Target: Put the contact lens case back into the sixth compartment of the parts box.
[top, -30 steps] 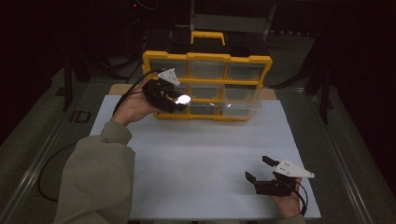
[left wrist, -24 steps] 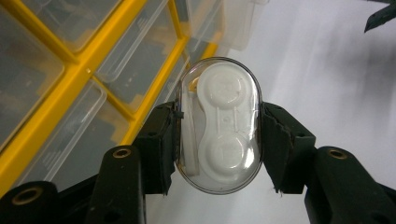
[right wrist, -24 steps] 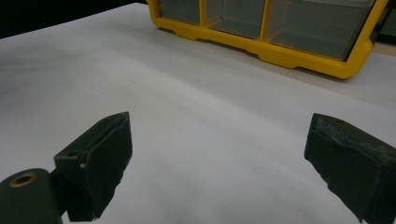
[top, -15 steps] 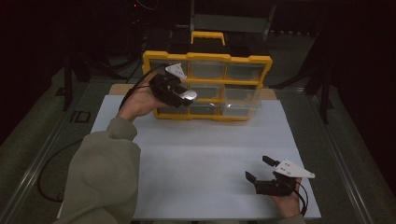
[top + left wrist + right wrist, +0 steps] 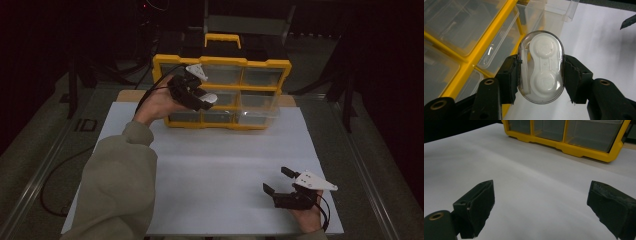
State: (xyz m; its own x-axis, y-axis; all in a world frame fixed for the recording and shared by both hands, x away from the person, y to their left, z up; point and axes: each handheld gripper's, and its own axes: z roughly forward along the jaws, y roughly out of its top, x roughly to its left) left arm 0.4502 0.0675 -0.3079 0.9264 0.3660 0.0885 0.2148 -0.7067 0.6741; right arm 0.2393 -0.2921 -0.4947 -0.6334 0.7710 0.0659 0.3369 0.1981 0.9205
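A yellow drawer cabinet [image 5: 222,62] with clear plastic drawers stands at the back of the white mat. One clear drawer [image 5: 257,106] on its right side is pulled out. My left gripper [image 5: 207,98] is held up in front of the cabinet's middle, shut on a white contact lens case in a clear oval shell [image 5: 540,66]. That case [image 5: 211,98] shows as a pale spot at the jaw tips. My right gripper [image 5: 276,181] rests low on the mat at the front right, open, with nothing between its fingers [image 5: 475,205].
The white mat [image 5: 215,165] covers the table between the cabinet and me. The cabinet's yellow base [image 5: 584,151] lies far ahead of the right gripper. A person's sleeve [image 5: 117,190] reaches in from the lower left. Dark stands and cables surround the table.
My left gripper has carried the lens case to the right and slightly up across the cabinet front. The right gripper has stayed where it was.
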